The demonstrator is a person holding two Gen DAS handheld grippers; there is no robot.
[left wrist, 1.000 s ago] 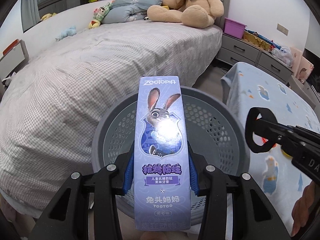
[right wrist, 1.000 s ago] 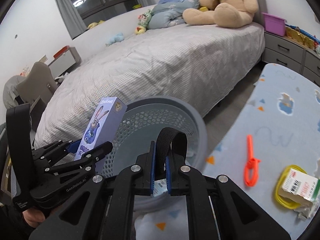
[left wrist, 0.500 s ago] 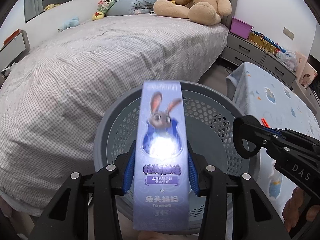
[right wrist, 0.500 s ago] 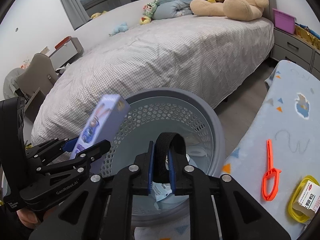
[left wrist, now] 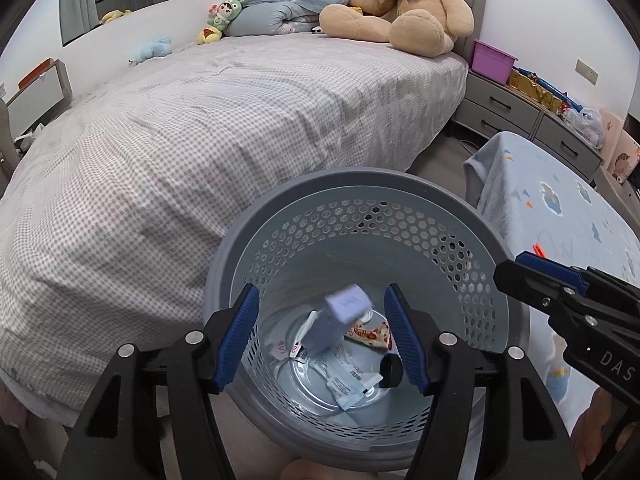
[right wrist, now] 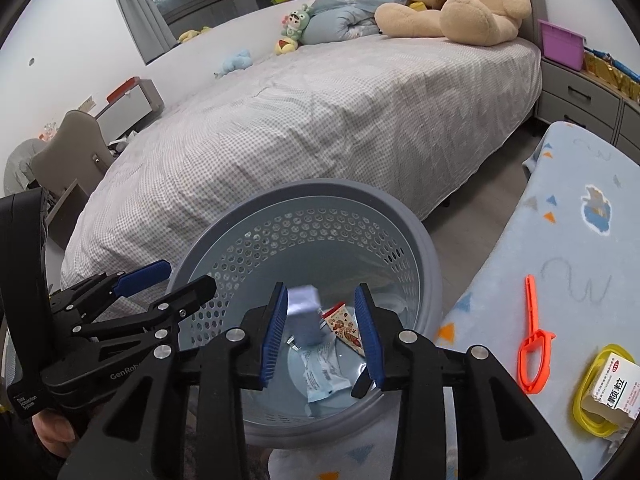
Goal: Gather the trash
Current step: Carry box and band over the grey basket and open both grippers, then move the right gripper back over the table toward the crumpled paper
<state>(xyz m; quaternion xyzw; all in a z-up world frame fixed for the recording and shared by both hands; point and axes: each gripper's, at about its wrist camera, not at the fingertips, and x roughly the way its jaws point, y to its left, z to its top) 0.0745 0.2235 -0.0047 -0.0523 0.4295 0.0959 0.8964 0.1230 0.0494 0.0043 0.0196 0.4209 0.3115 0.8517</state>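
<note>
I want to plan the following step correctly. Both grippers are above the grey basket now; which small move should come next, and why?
Probably swing the right gripper toward the blue blanket. Both grippers hang open over the basket, the purple box is already inside, and the orange tool and medicine box still lie on the blanket.

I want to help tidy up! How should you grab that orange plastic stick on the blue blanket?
Grip the orange stick across its thin straight shaft, coming down from above. It lies flat on the blanket, and the shaft is narrow enough for the jaws; the looped end is wider.
</note>
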